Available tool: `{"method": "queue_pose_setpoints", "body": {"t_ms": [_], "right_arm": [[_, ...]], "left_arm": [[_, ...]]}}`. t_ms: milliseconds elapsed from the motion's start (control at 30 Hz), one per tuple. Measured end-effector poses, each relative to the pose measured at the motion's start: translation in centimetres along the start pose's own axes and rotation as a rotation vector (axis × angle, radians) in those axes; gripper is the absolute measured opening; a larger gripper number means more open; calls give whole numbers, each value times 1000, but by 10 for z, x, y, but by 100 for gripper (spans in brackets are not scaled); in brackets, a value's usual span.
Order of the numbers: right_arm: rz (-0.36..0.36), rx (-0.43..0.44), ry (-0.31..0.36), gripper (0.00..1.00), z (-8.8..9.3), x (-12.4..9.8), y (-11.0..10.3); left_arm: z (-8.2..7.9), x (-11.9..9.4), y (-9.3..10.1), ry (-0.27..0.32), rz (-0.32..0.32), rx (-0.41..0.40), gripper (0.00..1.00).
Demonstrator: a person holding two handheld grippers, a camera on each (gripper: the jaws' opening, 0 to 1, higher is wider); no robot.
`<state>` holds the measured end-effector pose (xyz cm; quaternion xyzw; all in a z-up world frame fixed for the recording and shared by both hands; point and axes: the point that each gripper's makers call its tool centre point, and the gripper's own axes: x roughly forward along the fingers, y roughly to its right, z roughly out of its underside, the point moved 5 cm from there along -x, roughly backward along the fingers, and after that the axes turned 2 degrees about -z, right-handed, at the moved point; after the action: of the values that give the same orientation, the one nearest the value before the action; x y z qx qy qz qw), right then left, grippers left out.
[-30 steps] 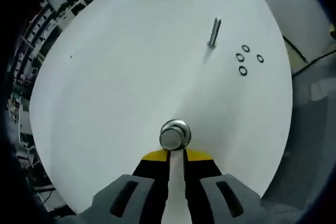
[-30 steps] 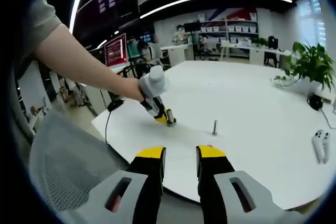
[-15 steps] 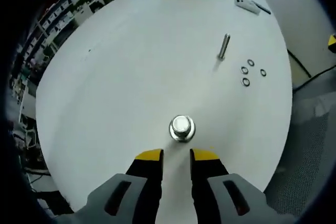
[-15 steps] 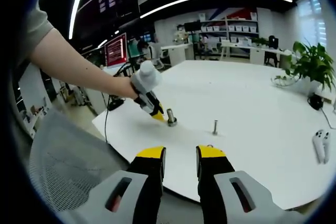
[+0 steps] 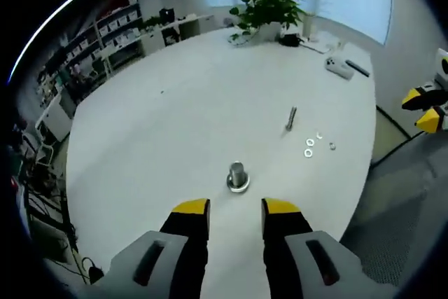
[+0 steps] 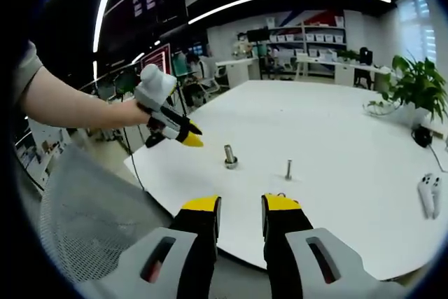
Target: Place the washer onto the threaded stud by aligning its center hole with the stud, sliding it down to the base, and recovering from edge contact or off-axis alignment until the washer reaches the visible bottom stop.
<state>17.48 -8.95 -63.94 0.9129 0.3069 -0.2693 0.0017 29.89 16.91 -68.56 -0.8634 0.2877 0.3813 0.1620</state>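
Observation:
A short metal stud on a round base stands upright on the white table, a little ahead of my open left gripper, which holds nothing. Farther off stands a thin upright stud with several small washers lying beside it. In the right gripper view the short stud and the thin stud stand beyond my open, unloaded right gripper. The left gripper hangs in a hand left of the short stud, apart from it. The right gripper shows off the table's right edge.
A potted plant and a white controller sit at the table's far end. A grey mesh chair stands by the near edge at the left. Desks and shelves lie beyond the table.
The left gripper opened, let go of the short stud's base and pulled back and up from it. The stud stays upright on the table. The right gripper has held still.

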Motion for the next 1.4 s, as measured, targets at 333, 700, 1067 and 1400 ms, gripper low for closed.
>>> {"method": "queue_pose_setpoints", "body": {"t_ms": [333,700,1067,1400], "right_arm": [[-15,-2,-6,26,0,1,-3],[-18,9,2,26,0,0,-4],[-34,-8,-37,27,4,2,-7],[-54,-18,-77,27,9,4,-9]], "left_arm": [[33,-50,5,94,-53,-121,32],[41,-102,14,192,-58,-206,34],[48,-130,30,236,-39,-216,34],[49,-137,42,277,-48,-212,33]]}}
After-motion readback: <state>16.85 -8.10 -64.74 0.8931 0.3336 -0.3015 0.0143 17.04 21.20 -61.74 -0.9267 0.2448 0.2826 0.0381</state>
